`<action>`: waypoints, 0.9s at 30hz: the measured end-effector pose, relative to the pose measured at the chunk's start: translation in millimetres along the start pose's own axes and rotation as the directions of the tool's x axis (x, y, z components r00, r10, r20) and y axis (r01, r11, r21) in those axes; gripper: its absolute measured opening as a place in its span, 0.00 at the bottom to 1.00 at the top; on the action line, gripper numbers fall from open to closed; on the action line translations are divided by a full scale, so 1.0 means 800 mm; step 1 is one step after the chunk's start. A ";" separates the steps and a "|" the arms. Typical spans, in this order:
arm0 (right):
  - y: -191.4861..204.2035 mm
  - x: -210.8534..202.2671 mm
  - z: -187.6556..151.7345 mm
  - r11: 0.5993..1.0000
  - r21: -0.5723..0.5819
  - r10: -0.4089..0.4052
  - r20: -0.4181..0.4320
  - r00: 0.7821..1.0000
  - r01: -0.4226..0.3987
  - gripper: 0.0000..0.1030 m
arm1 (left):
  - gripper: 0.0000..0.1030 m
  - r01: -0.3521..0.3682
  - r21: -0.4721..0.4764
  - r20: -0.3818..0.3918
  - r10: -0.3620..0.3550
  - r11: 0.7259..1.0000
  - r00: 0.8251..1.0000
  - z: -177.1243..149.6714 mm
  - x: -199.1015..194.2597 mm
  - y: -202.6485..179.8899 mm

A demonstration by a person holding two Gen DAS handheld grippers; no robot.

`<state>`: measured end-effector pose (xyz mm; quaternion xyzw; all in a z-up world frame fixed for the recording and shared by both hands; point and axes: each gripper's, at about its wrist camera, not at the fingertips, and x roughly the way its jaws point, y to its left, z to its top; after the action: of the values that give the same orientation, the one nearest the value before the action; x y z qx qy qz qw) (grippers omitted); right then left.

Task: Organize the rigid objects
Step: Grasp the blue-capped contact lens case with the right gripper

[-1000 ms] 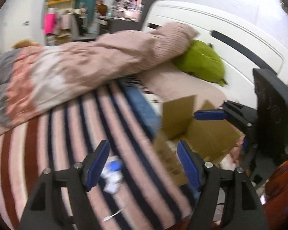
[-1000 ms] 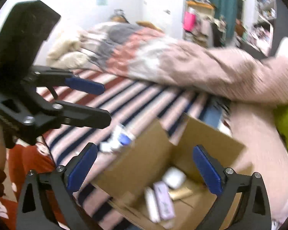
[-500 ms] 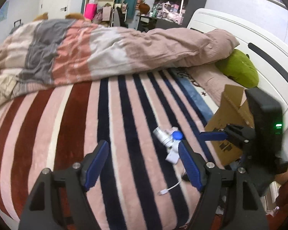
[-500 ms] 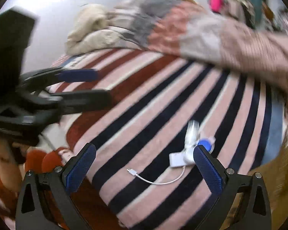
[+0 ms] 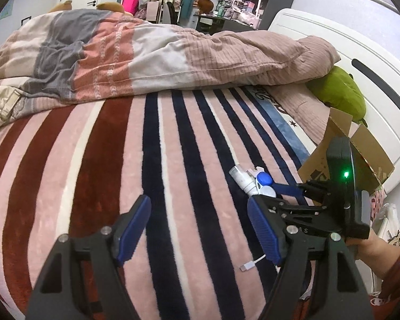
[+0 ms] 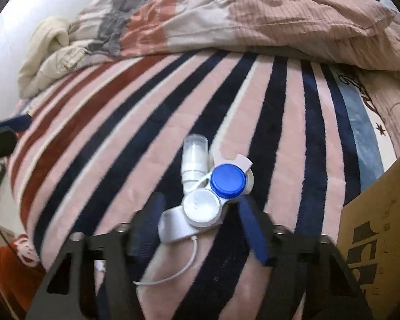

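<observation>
- Left gripper (image 5: 198,229) hangs agape over the striped blanket (image 5: 98,165), gripping nothing.
- Right gripper (image 5: 273,189) reaches a lens case (image 5: 264,182) beside a cardboard box (image 5: 370,154).

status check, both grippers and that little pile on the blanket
Left gripper open, empty. Right gripper jaws just closing around contact lens case, pads not clearly pressing. White cable tangled in the pile; cardboard box at right.

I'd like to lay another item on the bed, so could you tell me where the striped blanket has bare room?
The striped blanket is bare from the rumpled duvet down to the open left gripper. It is crowded only at the right, where the contact lens case, small bottle and cable cluster beside the cardboard box.
</observation>
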<state>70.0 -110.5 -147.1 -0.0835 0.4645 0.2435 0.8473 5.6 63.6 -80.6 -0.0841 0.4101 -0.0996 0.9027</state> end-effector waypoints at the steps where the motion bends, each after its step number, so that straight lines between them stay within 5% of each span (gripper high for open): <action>1: 0.000 0.003 -0.001 1.000 -0.006 -0.010 -0.008 1.000 0.010 0.30 | 0.70 -0.001 -0.001 0.000 0.001 1.000 1.000 -0.001 -0.001 0.000; 7: -0.003 -0.010 -0.003 0.999 -0.032 0.009 0.029 1.000 -0.008 0.26 | 0.70 -0.015 0.014 0.001 0.015 1.000 1.000 -0.001 -0.007 -0.007; 11: 0.018 -0.031 -0.007 0.982 -0.127 0.147 0.056 0.988 -0.139 0.26 | 0.70 -0.016 0.012 0.002 0.016 1.000 1.000 0.001 -0.010 -0.009; 16: 0.059 -0.017 -0.014 0.922 -0.202 0.332 -0.029 0.943 -0.331 0.26 | 0.70 -0.034 0.013 -0.006 0.034 0.999 0.999 -0.003 -0.009 -0.007; 20: 0.080 0.003 -0.020 0.944 -0.262 0.196 -0.047 0.979 -0.202 0.43 | 0.70 -0.041 -0.007 -0.016 0.041 0.999 0.999 -0.007 -0.007 0.002; 22: 0.081 0.007 -0.023 0.943 -0.250 0.216 -0.051 0.975 -0.222 0.49 | 0.70 -0.040 -0.018 -0.019 0.040 0.999 0.999 -0.009 -0.006 0.005; 25: 0.083 0.019 -0.026 0.953 -0.219 0.200 -0.054 0.978 -0.207 0.48 | 0.70 -0.047 -0.019 -0.025 0.046 0.999 0.999 -0.012 -0.005 0.005; 27: 0.087 0.021 -0.029 0.963 -0.220 0.152 -0.036 0.988 -0.156 0.26 | 0.70 -0.052 -0.016 -0.029 0.051 0.999 0.998 -0.014 -0.005 0.005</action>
<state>25.8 -53.0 -168.2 -0.1435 0.4474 0.3582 0.8068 -5.4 67.5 -85.7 -0.0796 0.4256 -0.0740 0.8983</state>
